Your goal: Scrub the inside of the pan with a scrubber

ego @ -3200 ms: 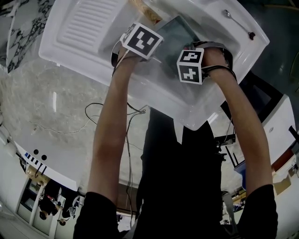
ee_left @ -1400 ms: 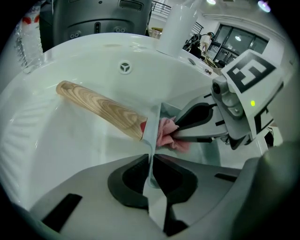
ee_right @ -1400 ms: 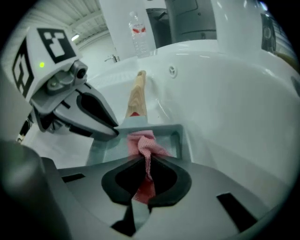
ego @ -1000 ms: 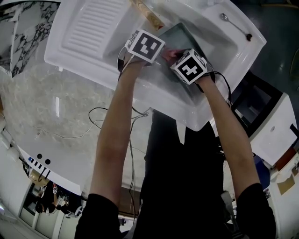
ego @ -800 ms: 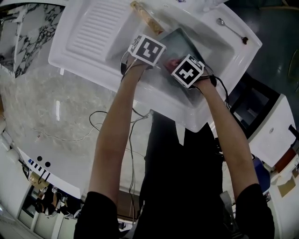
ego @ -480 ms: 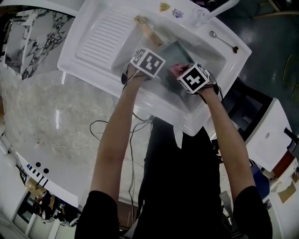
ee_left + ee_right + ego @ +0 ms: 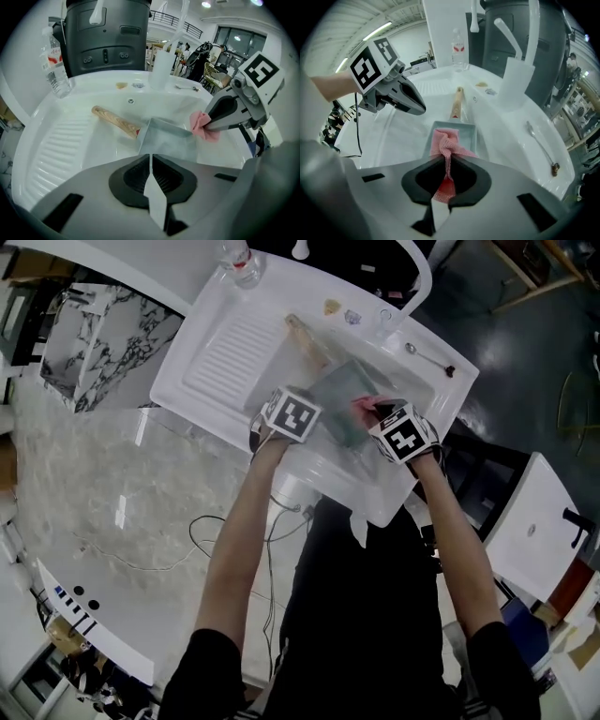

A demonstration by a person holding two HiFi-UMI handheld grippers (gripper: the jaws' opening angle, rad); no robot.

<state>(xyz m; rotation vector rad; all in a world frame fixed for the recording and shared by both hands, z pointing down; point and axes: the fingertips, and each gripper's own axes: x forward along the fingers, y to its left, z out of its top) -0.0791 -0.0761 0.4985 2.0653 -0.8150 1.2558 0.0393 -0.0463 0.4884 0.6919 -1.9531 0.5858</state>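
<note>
Over the rectangular grey pan point(image 7: 342, 399), right claw point(image 7: 446, 164) pinches a crumpled pink scrubber point(image 7: 447, 143); left claw point(image 7: 151, 161) closed.

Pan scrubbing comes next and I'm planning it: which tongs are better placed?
Right. The right tongs are shut on the pink scrubber, close by the pan; the left tongs are shut with nothing between them.
</note>
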